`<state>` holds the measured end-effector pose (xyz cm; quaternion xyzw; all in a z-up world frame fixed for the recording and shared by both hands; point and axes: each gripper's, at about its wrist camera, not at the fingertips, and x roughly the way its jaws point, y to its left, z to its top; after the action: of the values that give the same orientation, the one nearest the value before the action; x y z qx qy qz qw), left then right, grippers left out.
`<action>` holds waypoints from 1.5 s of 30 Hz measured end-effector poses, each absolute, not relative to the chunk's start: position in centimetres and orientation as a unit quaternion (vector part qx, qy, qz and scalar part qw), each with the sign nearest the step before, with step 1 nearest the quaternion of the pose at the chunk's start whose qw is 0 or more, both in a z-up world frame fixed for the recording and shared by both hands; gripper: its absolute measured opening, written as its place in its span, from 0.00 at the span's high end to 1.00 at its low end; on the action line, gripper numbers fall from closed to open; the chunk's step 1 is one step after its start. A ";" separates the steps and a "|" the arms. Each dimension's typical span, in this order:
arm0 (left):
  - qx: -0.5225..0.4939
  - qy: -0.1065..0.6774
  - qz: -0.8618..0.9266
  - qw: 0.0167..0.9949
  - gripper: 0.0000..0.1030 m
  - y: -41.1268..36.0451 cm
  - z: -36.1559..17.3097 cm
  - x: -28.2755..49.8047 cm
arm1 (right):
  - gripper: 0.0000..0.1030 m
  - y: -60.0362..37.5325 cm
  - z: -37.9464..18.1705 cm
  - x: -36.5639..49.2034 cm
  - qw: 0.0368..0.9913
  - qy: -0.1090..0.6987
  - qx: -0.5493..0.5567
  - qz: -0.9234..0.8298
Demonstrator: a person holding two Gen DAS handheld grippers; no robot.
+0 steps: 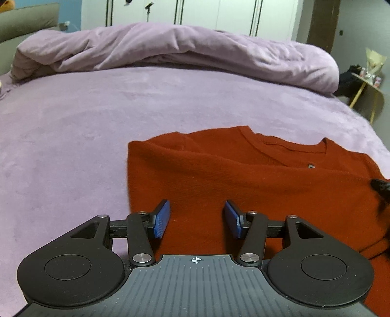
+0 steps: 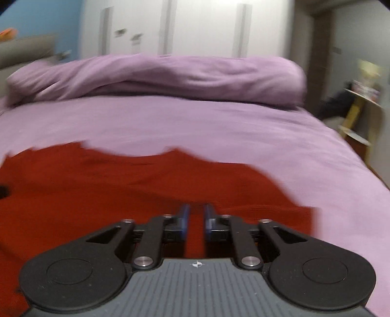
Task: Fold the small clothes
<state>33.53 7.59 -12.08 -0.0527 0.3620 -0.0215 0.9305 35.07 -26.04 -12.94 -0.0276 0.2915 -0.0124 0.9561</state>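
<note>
The bed (image 1: 73, 146) fills most of both my views, covered in a lilac sheet, with a rumpled duvet (image 1: 170, 48) of the same colour heaped along its far side. Behind it stand white wardrobe doors (image 1: 207, 14), and off to the right a small yellow-legged side table (image 1: 370, 97) holds a few things too small to make out.

The red sweater (image 1: 243, 175) lies flat on the bed at the near edge, neckline (image 1: 290, 148) toward the duvet. In my left wrist view its left edge runs straight down just beside my left finger; the sleeve on that side seems folded in, though I cannot be sure. In my right wrist view, which is blurred, the sweater (image 2: 121, 185) spreads from the left border to a squared corner on the right, near my right finger.

My left gripper (image 1: 197, 218) hangs over the sweater's lower part with its 2 blue pads (image 1: 162, 219) well apart and only bare red cloth showing in the gap; nothing is pinched. My right gripper (image 2: 195, 223) sits low over the sweater with its blue pads (image 2: 184, 220) drawn close together, a narrow strip of red showing between them. I cannot tell whether any cloth is caught there. A dark tip at the right border of the left view is that right gripper (image 1: 381, 186).
</note>
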 end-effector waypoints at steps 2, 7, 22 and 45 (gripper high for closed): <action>-0.051 0.359 -0.022 0.932 0.46 7.9 -12.2 33.3 | 1.00 -28.8 -13.1 35.0 0.947 0.308 -0.021 -0.088; -0.053 0.364 -0.006 0.930 0.48 8.1 -10.9 32.0 | 0.98 -29.0 -10.4 30.9 0.957 0.285 0.041 -0.028; -0.009 0.400 -0.017 0.916 0.34 9.2 -10.5 27.7 | 0.95 -25.0 -11.0 28.0 0.915 0.402 -0.031 -0.007; -0.132 0.486 -0.039 0.863 0.38 14.1 -9.8 5.4 | 0.61 -36.5 -11.7 0.3 0.826 0.454 0.335 0.012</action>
<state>5.45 14.10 -9.84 -0.1318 0.4855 -0.0387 0.8634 0.25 -36.49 -11.74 0.3350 0.4539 0.0121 0.8256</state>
